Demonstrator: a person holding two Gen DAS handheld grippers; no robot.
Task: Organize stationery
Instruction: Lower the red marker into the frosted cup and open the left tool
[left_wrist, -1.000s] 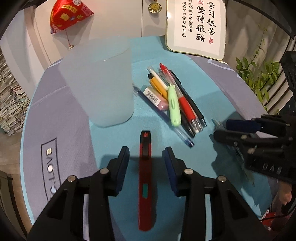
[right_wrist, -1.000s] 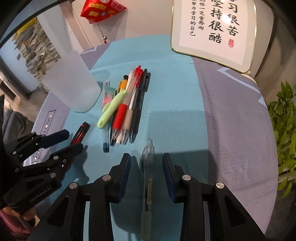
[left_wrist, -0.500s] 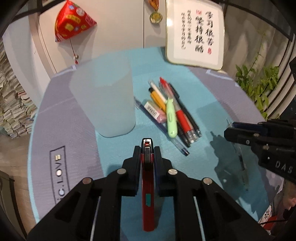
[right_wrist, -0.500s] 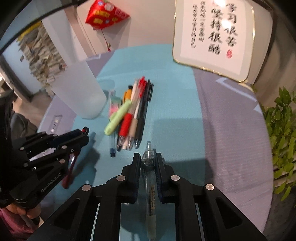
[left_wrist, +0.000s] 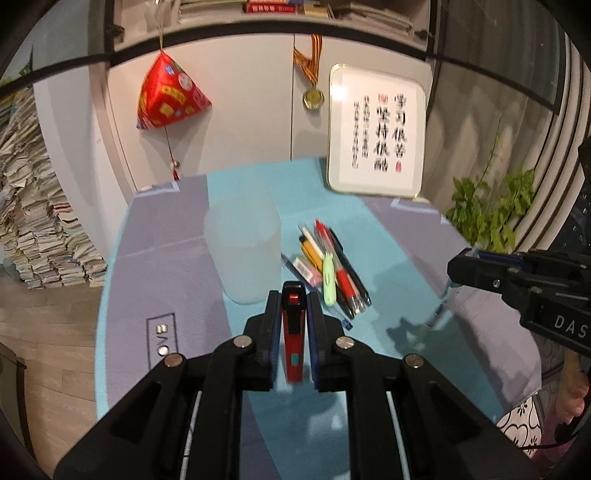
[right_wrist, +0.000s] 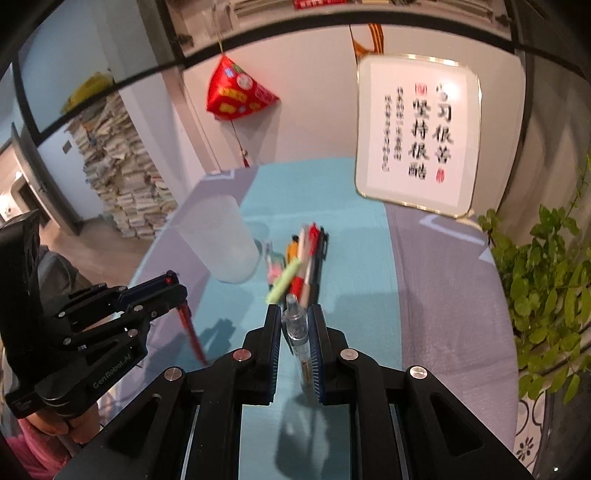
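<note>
Both pens now lifted off the teal table (left_wrist: 388, 236): left tool (left_wrist: 293, 295) clamping red pen (left_wrist: 293, 332), right tool (right_wrist: 293, 314) clamping clear pen (right_wrist: 297, 328).

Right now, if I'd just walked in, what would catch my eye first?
Probably the two black tools held over the table, each lifting a pen: the left gripper is shut on a red pen, the right gripper on a clear pen. Beyond them, a frosted cup stands beside a bundle of pens on the blue cloth.
</note>
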